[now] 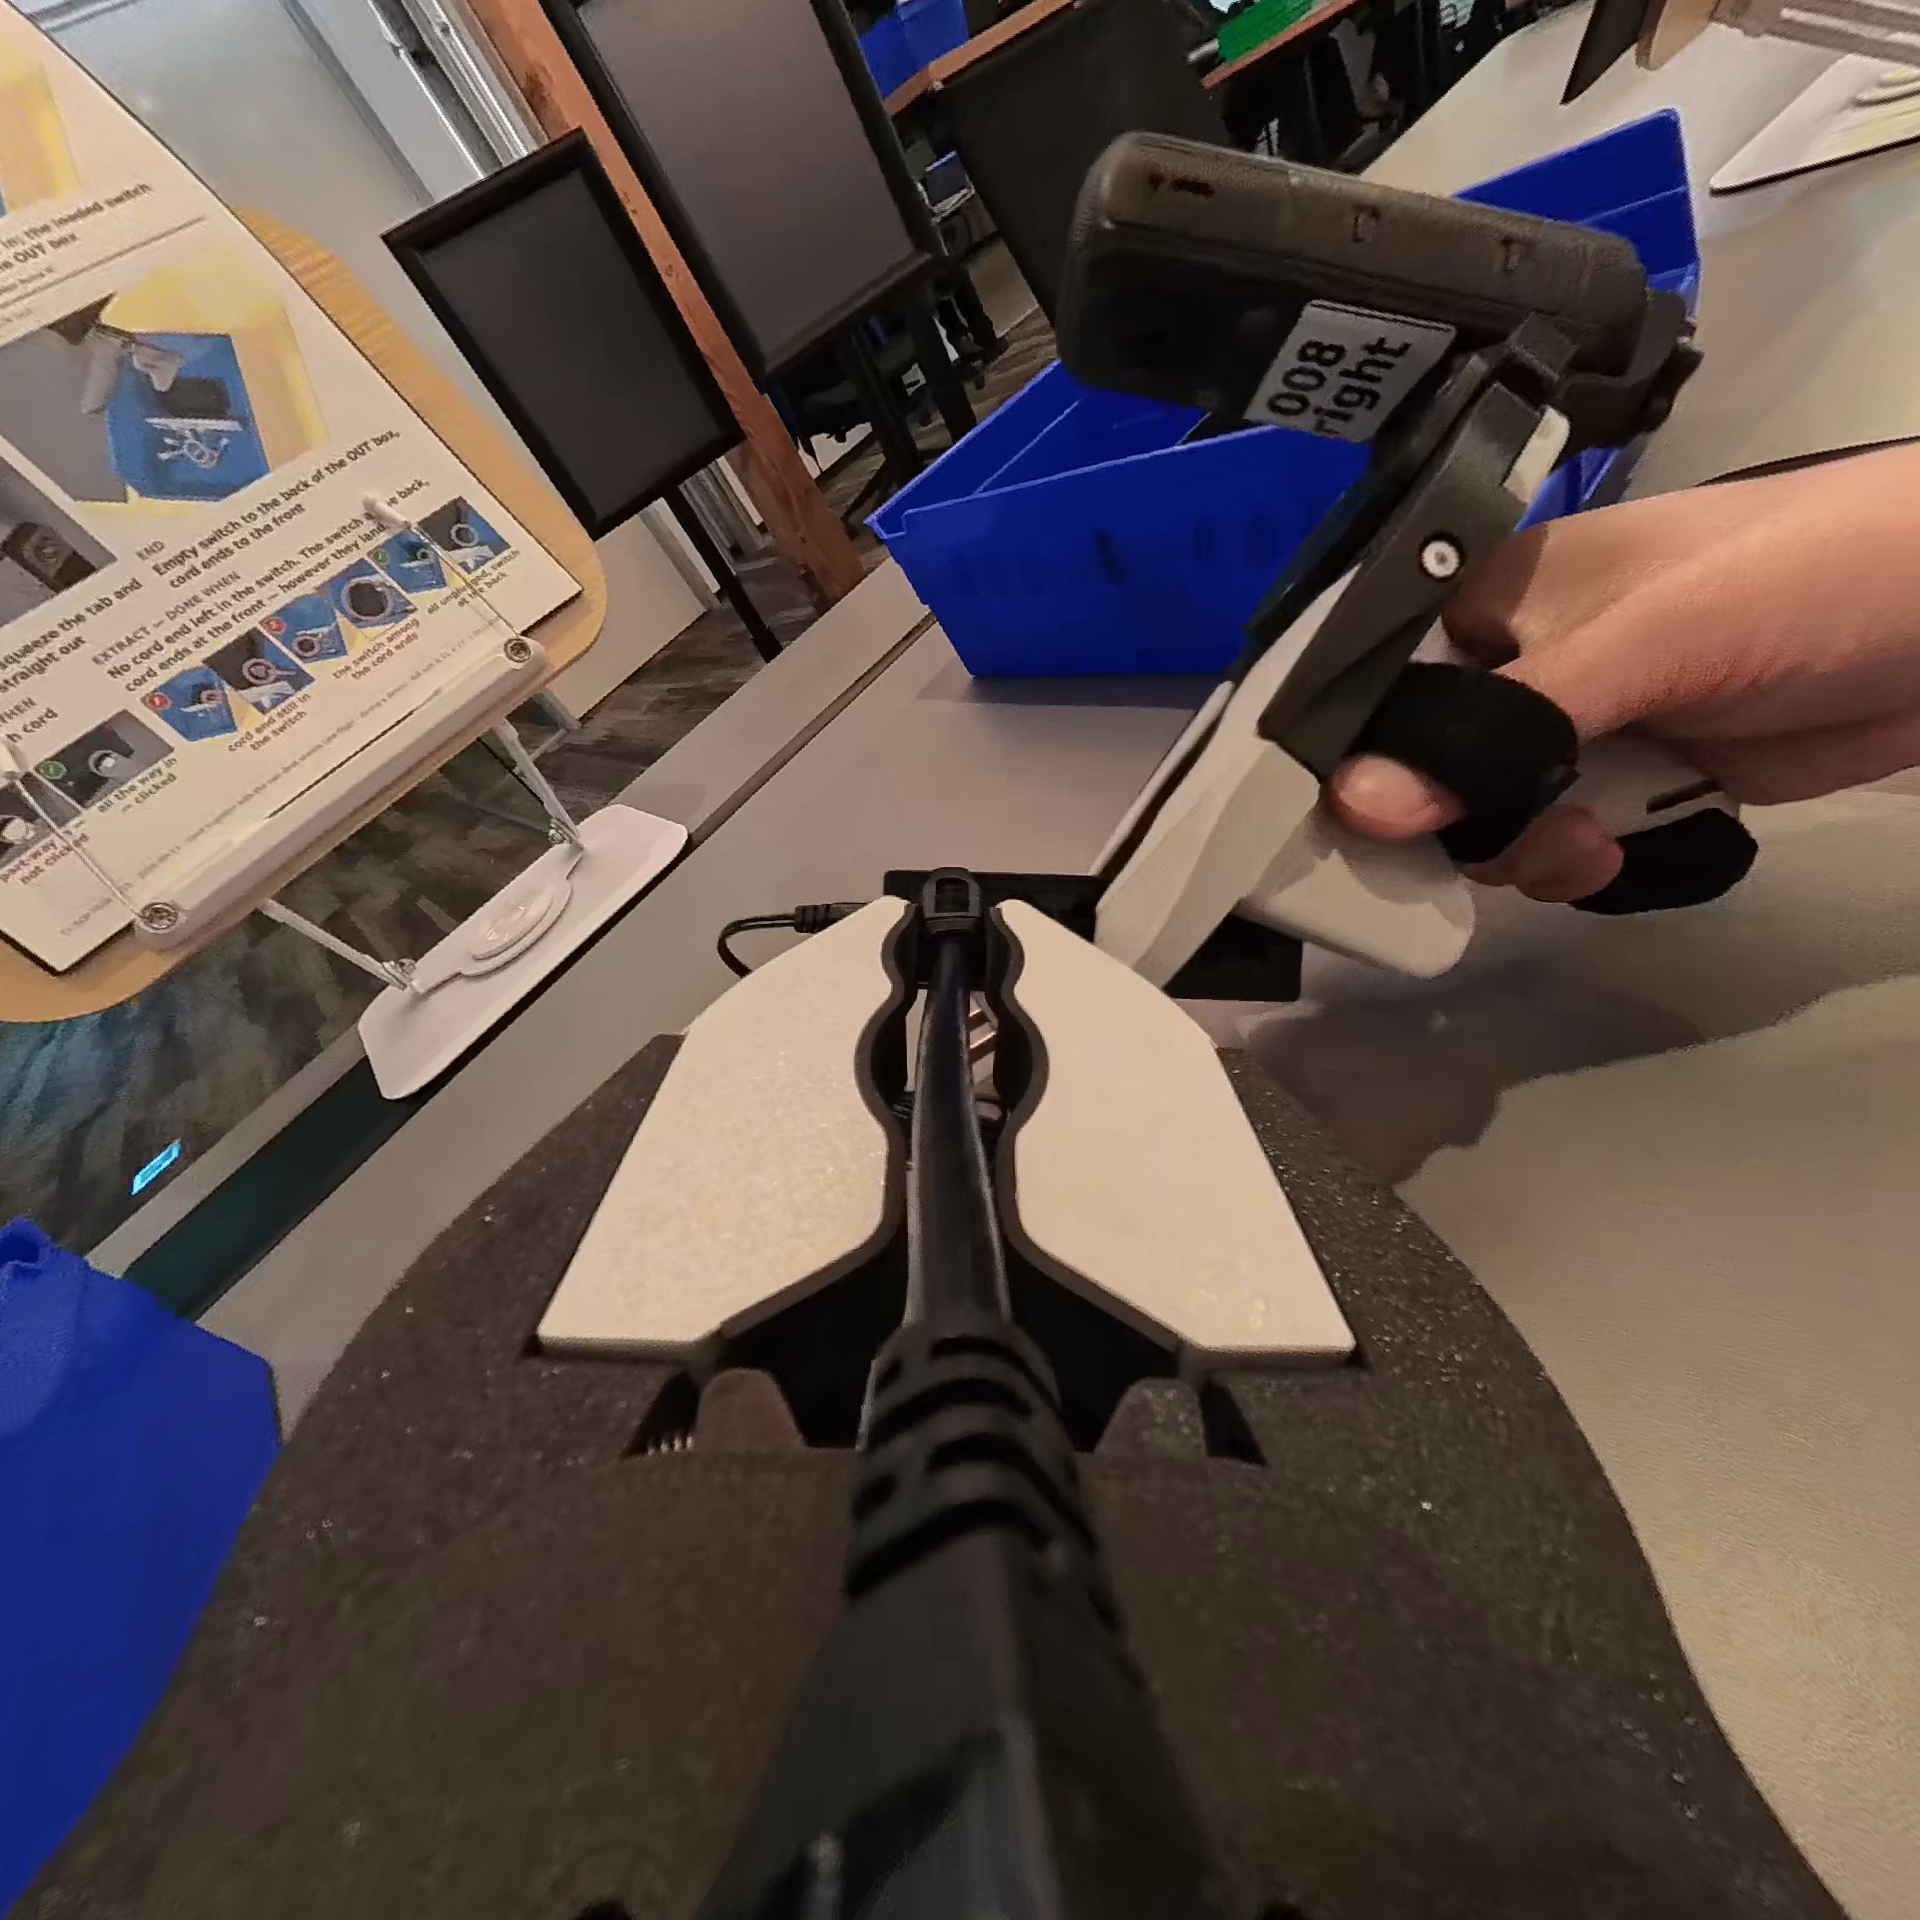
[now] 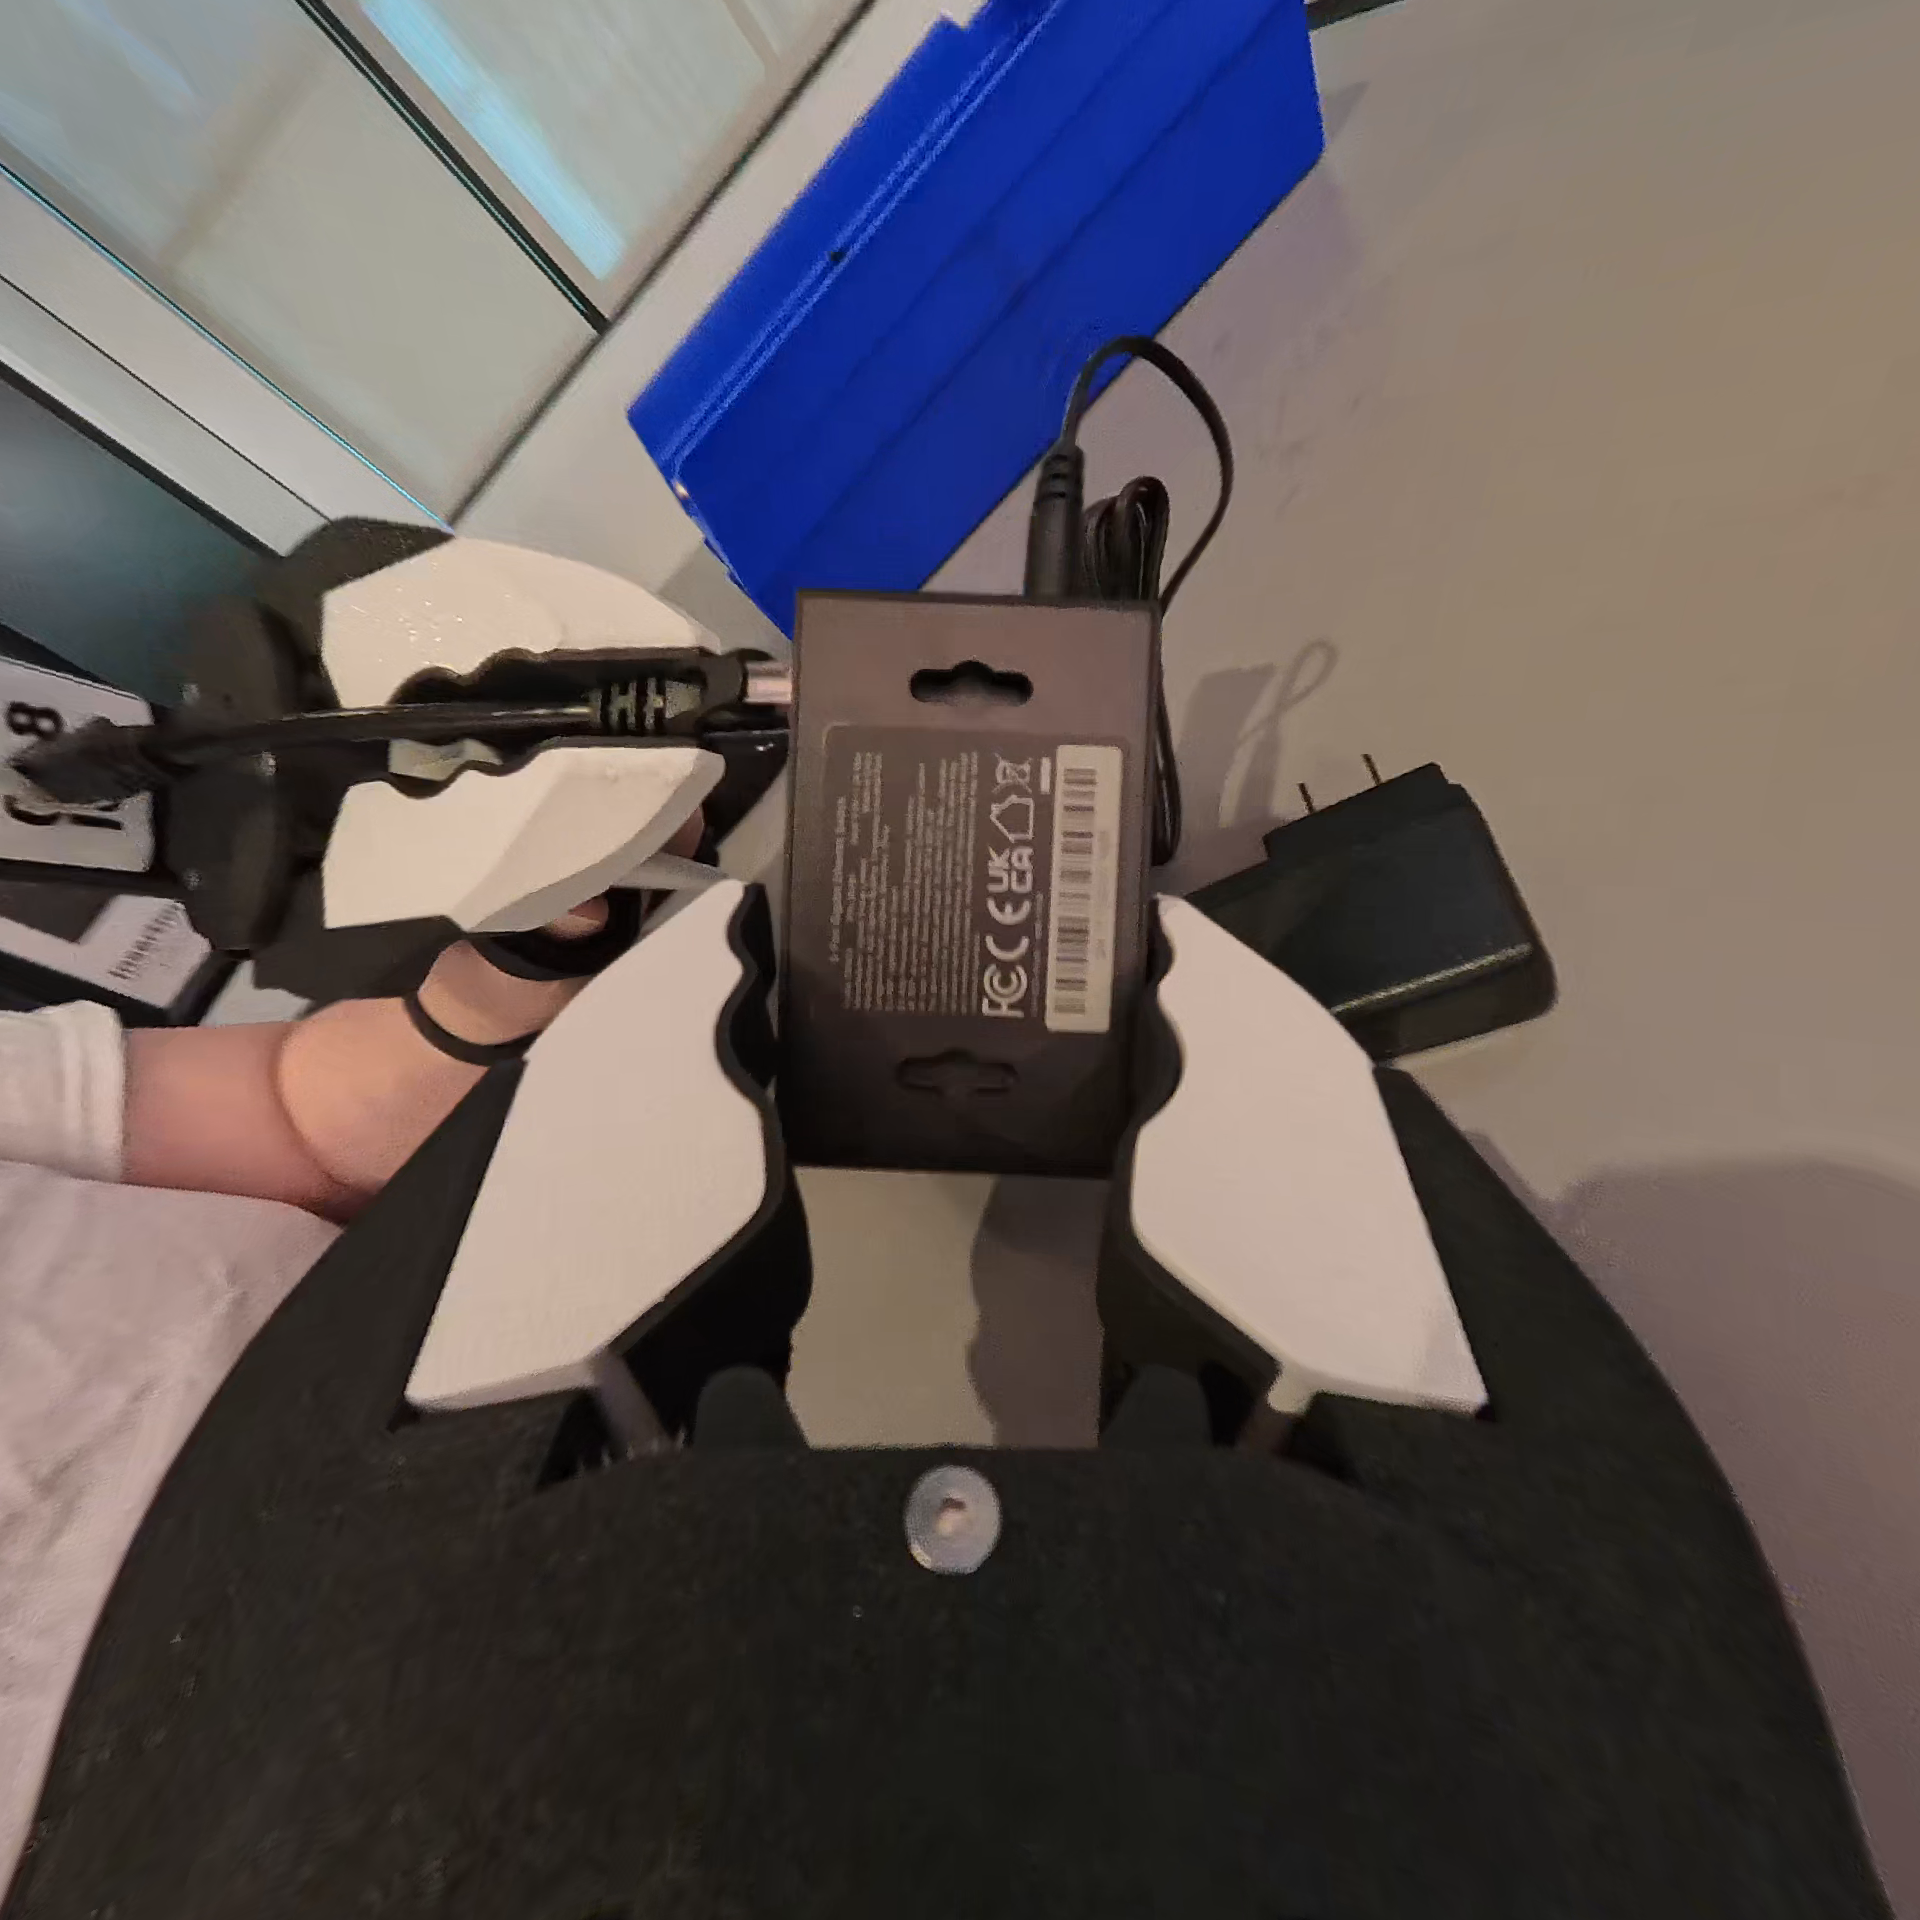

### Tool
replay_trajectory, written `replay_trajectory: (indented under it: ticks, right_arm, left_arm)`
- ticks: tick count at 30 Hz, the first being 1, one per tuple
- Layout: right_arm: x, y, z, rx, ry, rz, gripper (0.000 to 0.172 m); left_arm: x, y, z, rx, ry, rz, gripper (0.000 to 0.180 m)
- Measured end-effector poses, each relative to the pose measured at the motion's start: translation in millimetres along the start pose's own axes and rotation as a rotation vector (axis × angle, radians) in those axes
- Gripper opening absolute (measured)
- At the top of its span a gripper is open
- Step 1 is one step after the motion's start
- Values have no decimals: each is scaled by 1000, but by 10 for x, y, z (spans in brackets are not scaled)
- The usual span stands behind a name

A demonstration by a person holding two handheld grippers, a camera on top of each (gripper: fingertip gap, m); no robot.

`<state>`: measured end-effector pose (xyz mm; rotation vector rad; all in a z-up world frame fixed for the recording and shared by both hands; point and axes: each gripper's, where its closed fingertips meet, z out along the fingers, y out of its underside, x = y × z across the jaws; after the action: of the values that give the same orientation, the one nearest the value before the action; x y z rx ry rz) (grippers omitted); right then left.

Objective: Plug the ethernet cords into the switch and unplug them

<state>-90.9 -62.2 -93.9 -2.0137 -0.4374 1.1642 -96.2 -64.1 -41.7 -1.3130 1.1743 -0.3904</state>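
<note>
Left gripper: jaws closed on a black ethernet cord, both pads pressed against the boot just behind the plug.
Cord plug: sticks out beyond the left fingertips, touching or almost touching the switch's left side; whether it is seated I cannot tell.
Switch: black, underside label up, lying on the grey table between the right jaws.
Right gripper: jaws wide, straddling the switch, pads at its two long sides; firm pressing cannot be told.
Power adapter: just right of the right jaws.
Blue bin: beyond the switch.
</note>
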Motion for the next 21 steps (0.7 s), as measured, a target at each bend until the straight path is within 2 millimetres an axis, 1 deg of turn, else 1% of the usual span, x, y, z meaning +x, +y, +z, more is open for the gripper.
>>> replay_trajectory:
  ticks: [1,3,6,9,13,16,21]
  right_arm:
    - [-1,-2,9,-7,18,-12,68]
    - [20,-3,13,-23,57,-16,65]
    - [47,79,22,-109,99,-31,63]
    - [104,117,-3,-175,185,-83,62]
    - [78,113,-17,-197,176,-57,62]
    - [54,108,-23,-209,191,-73,62]
    - [23,88,-35,-212,203,-98,62]
  left_arm:
    - [9,6,-2,1,5,-2,11]
    - [27,12,-7,2,15,-5,11]
    - [50,50,-5,-11,29,6,11]
    - [68,86,7,-23,39,19,11]
    - [56,73,5,4,56,-31,11]
    - [47,60,-10,34,65,-67,11]
    - [38,32,-30,50,51,-41,11]
